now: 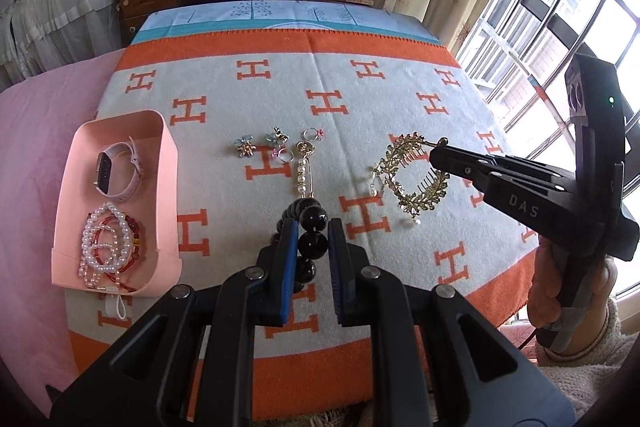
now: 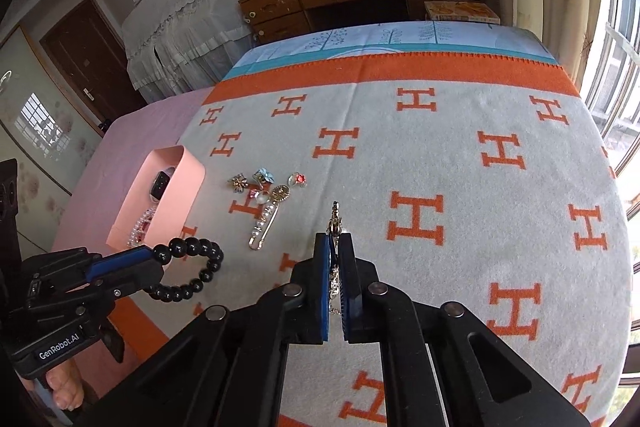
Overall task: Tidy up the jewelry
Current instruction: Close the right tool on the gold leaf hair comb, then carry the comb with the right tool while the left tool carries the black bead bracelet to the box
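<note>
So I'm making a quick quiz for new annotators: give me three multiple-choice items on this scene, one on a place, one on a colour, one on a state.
1. Where does the watch lie?
A. in the pink box
B. on the blanket
C. in the right gripper

2. What colour are the beads of the bracelet in the left gripper?
A. white
B. black
C. red

3. How is the gold hair comb placed?
A. flat on the blanket
B. inside the box
C. held in the right gripper, clear of the blanket

Answers:
1 A: it sits at the far end of the pink box.
2 B: the black bead bracelet is glossy black.
3 C: the right gripper pinches its edge and it hangs.
</note>
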### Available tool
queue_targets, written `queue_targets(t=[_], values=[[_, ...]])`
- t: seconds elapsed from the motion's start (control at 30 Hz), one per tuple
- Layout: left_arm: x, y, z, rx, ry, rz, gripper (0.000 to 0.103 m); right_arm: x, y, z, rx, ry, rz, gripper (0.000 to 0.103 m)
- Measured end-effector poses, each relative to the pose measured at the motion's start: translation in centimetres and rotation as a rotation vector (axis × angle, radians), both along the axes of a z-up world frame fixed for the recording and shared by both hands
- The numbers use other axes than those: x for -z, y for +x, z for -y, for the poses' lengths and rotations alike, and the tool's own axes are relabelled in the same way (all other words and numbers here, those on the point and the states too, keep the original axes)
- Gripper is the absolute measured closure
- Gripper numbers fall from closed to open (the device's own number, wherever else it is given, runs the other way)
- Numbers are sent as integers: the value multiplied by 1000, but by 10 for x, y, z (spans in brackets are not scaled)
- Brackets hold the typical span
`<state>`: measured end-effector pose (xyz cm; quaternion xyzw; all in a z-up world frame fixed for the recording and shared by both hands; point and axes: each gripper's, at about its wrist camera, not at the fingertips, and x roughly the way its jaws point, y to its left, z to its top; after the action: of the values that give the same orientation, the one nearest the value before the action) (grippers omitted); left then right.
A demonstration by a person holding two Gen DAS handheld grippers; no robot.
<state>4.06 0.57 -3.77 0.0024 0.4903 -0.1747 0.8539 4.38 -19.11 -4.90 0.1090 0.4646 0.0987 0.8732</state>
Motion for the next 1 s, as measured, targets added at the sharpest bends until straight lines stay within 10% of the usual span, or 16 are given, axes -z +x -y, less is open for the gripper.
queue_targets(t=[0.53, 1.0], values=[[-103, 9, -110, -178, -69, 167, 91, -113, -18, -84, -143, -13, 188, 99], [-3, 43, -172, -298, -51, -32, 91, -119, 4, -185, -295, -60, 172, 99]])
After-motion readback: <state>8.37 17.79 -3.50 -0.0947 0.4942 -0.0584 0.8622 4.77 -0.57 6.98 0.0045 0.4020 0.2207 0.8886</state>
